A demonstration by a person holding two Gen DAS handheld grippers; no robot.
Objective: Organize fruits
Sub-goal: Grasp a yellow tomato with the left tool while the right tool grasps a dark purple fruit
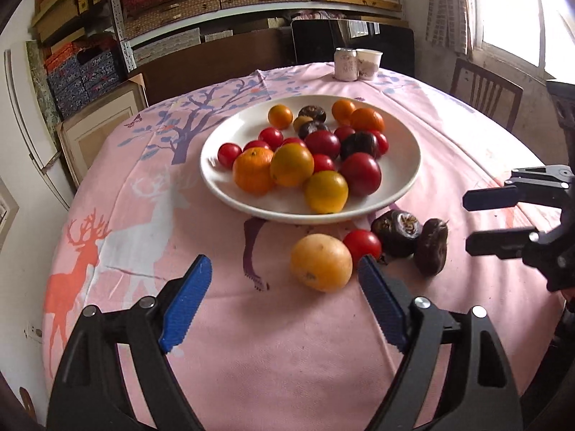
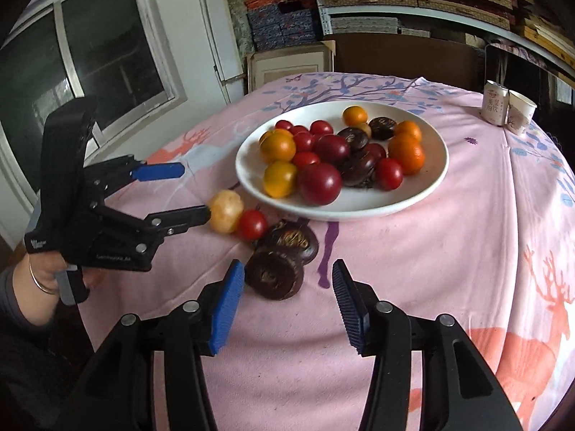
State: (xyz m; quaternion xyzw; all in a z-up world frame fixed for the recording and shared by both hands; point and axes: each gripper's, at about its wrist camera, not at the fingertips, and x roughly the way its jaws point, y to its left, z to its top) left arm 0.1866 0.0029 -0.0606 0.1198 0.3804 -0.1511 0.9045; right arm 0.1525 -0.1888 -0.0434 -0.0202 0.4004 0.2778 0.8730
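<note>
Fruits lie loose on the pink-clothed desk (image 1: pixel 251 341): a yellow fruit (image 1: pixel 321 263), a red tomato (image 1: pixel 362 244) and two dark fruits (image 2: pixel 285 258), between the empty, open left tool (image 1: pixel 284 296) and right tool (image 2: pixel 287 303). Beyond, a white plate (image 1: pixel 402 165) holds the rest.

Pink-clothed table (image 1: pixel 251 341) with plate (image 1: pixel 402 176), loose fruits (image 1: pixel 321 267), can (image 1: pixel 345 64), cup (image 1: pixel 369 64).

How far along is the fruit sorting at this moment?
Early. Four pieces lie off the plate on the cloth: a yellow fruit, a red tomato and two dark fruits. Left gripper and right gripper are open, holding nothing. The plate's mixed pile is still unsorted.
</note>
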